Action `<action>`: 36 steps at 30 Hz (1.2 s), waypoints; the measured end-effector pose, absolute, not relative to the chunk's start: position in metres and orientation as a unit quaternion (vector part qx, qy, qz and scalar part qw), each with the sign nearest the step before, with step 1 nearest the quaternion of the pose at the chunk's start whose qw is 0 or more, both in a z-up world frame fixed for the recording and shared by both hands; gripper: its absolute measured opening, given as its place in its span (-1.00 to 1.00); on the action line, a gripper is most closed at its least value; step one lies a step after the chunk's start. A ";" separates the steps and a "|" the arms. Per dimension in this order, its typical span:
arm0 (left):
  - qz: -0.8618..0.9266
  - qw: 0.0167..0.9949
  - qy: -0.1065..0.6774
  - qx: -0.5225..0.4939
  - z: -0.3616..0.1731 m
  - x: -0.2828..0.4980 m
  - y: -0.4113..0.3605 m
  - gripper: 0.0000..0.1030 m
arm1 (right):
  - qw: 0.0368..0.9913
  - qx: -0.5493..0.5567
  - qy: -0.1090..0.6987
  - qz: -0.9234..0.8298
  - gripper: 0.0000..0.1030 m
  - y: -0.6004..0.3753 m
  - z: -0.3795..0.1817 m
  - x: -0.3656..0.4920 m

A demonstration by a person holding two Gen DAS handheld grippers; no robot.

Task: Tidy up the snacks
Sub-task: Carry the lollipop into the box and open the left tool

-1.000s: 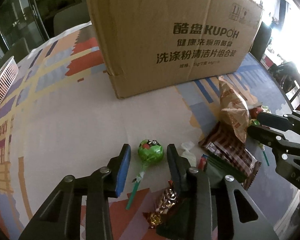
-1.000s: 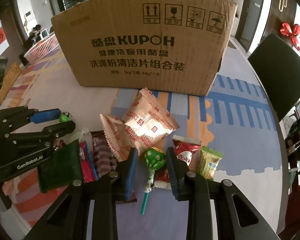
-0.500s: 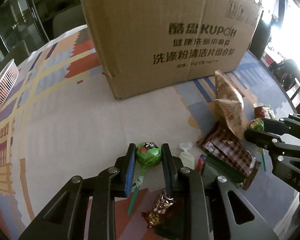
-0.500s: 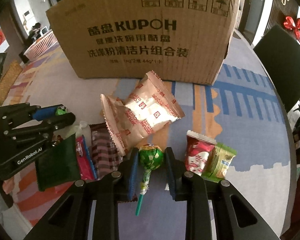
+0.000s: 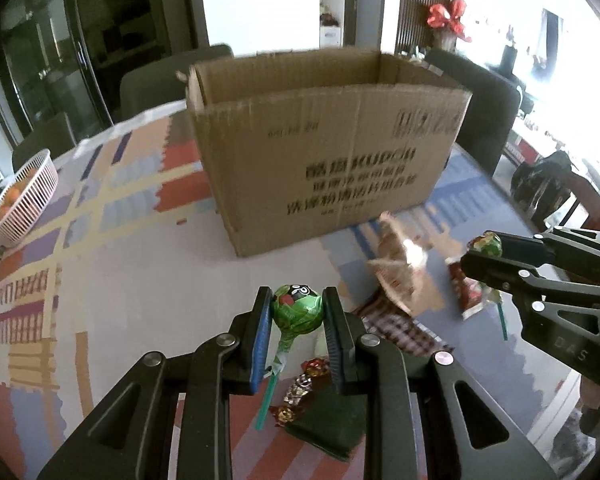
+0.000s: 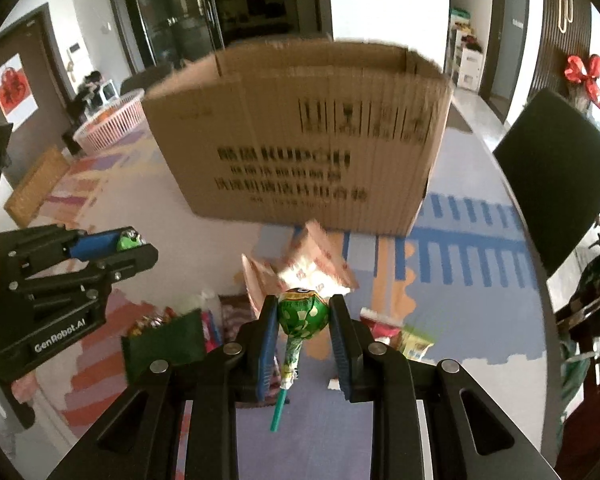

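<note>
My left gripper (image 5: pixel 297 312) is shut on a green-wrapped lollipop (image 5: pixel 296 311), lifted off the table with its teal stick hanging down. My right gripper (image 6: pixel 304 316) is shut on a second green lollipop (image 6: pixel 302 314) with white spots, also held above the table. Each gripper shows in the other's view: the right gripper (image 5: pixel 484 250) at the right edge, the left gripper (image 6: pixel 130 242) at the left edge. An open-topped cardboard box (image 5: pixel 328 152) stands behind both. Snack packets (image 6: pixel 300 268) lie on the table below.
A pink wire basket (image 5: pixel 20 200) with oranges sits at the table's far left. Dark chairs (image 6: pixel 556 168) stand around the patterned tablecloth (image 5: pixel 100 260). A dark green packet (image 5: pixel 328 424) and foil-wrapped sweets (image 5: pixel 300 388) lie under my left gripper.
Both grippers closed on their lollipops and then rose with them off the table. The view tilted up, so the box's open top now shows.
</note>
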State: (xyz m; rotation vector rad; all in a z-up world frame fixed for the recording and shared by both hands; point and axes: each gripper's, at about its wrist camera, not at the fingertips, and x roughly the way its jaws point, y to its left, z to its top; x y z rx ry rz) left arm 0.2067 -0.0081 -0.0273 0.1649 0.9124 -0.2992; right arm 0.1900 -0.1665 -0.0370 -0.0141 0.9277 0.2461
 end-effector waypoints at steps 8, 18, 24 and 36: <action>-0.142 0.900 0.407 0.058 0.009 0.199 -0.009 -0.50 | 0.906 -0.001 0.403 0.132 -0.48 -0.167 0.003 0.185; -0.140 0.917 0.371 0.048 0.050 0.202 -0.015 -0.50 | 0.924 0.002 0.354 0.143 -0.48 -0.171 0.052 0.191; -0.141 0.921 0.361 0.042 0.067 0.216 -0.019 -0.50 | 0.931 0.001 0.336 0.144 -0.48 -0.173 0.073 0.202; -0.146 0.922 0.358 0.032 0.085 0.266 -0.024 -0.50 | 0.932 -0.004 0.330 0.147 -0.48 -0.178 0.096 0.246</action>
